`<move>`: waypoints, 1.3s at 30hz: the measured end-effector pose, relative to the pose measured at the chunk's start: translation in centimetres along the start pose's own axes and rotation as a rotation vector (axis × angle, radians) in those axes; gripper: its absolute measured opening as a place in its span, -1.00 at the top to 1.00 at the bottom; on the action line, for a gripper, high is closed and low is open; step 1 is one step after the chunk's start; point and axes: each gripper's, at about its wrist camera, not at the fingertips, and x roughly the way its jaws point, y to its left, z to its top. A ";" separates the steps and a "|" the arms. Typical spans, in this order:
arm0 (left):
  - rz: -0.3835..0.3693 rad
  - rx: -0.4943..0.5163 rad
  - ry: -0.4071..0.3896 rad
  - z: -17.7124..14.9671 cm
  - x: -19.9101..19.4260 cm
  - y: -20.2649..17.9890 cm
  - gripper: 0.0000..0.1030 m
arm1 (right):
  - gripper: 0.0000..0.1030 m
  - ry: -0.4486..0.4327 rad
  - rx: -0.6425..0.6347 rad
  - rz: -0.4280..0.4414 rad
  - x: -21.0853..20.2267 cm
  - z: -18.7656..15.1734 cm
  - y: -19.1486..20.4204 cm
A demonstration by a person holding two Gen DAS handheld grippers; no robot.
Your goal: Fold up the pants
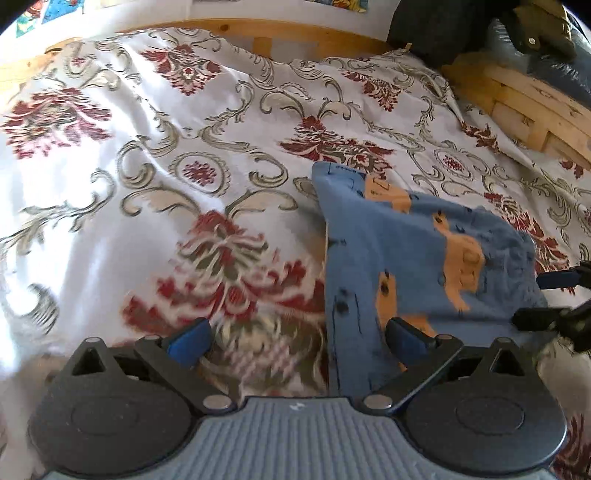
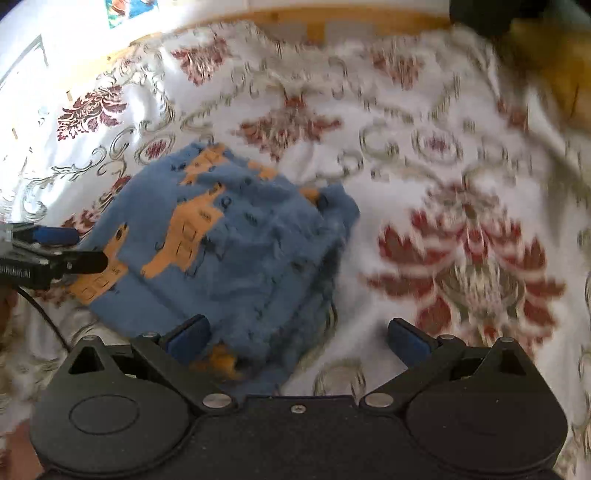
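Blue pants (image 1: 417,258) with orange animal prints lie folded into a compact bundle on the bedspread. In the left wrist view they sit right of centre, and my left gripper (image 1: 297,341) stands open at their near left edge, its right finger over the cloth. The right wrist view shows the same pants (image 2: 236,251) left of centre. My right gripper (image 2: 297,341) is open at their near right corner, gripping nothing. Each gripper appears in the other's view: the right gripper (image 1: 546,299) at the far right, the left gripper (image 2: 74,247) at the far left, both with fingers apart.
A white bedspread (image 1: 147,155) with red and beige floral patterns covers the bed. A wooden bed frame (image 1: 532,107) runs along the back and right. Dark bags and clothing (image 1: 517,33) are piled at the back right corner.
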 end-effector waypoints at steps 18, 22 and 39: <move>0.029 -0.096 0.096 2.4 -4.4 -1.4 -0.99 | -0.99 -0.065 0.004 -0.020 -4.7 1.0 -2.8; 0.035 -0.095 0.093 3.1 -4.3 -1.6 -0.99 | -0.99 -0.096 -0.009 -0.010 -4.6 1.2 -2.2; -0.048 0.014 0.042 4.8 -2.2 -3.7 -0.99 | -0.99 -0.182 0.080 0.109 -2.5 1.6 -2.7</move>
